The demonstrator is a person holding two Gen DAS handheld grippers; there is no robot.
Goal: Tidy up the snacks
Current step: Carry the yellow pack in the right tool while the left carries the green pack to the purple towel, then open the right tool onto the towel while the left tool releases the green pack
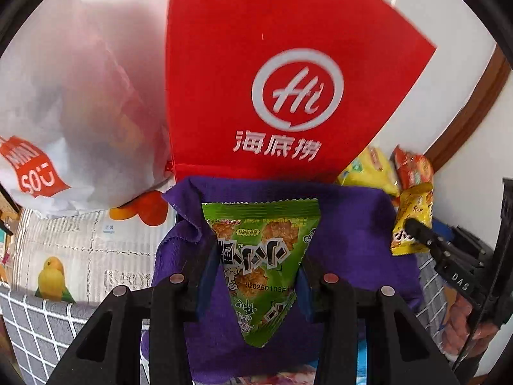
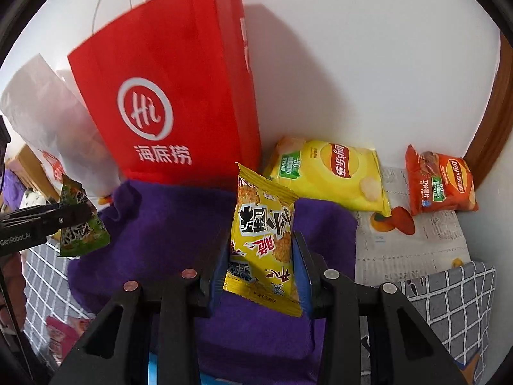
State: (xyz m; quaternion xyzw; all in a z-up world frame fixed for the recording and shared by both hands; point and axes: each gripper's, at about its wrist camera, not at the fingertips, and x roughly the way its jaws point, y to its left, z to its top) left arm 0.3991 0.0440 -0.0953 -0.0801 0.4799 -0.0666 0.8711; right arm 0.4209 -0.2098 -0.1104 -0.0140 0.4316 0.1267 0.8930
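My left gripper (image 1: 255,276) is shut on a green snack packet (image 1: 261,250), held above a purple cloth (image 1: 352,221). My right gripper (image 2: 261,263) is shut on a yellow snack packet (image 2: 264,240) over the same purple cloth (image 2: 166,218). Each view shows the other gripper too: the yellow snack packet (image 1: 410,221) at the right edge, the green snack packet (image 2: 81,221) at the left. A red paper bag (image 1: 272,73) stands just behind the cloth, seen whole as the red paper bag (image 2: 179,96) in the right wrist view.
A white plastic bag (image 1: 80,112) leans left of the red bag. A yellow chip bag (image 2: 333,173) and an orange chip bag (image 2: 439,183) lie against the white wall at the right. A printed mat (image 2: 413,243) and a grey checked cloth (image 2: 449,298) cover the surface.
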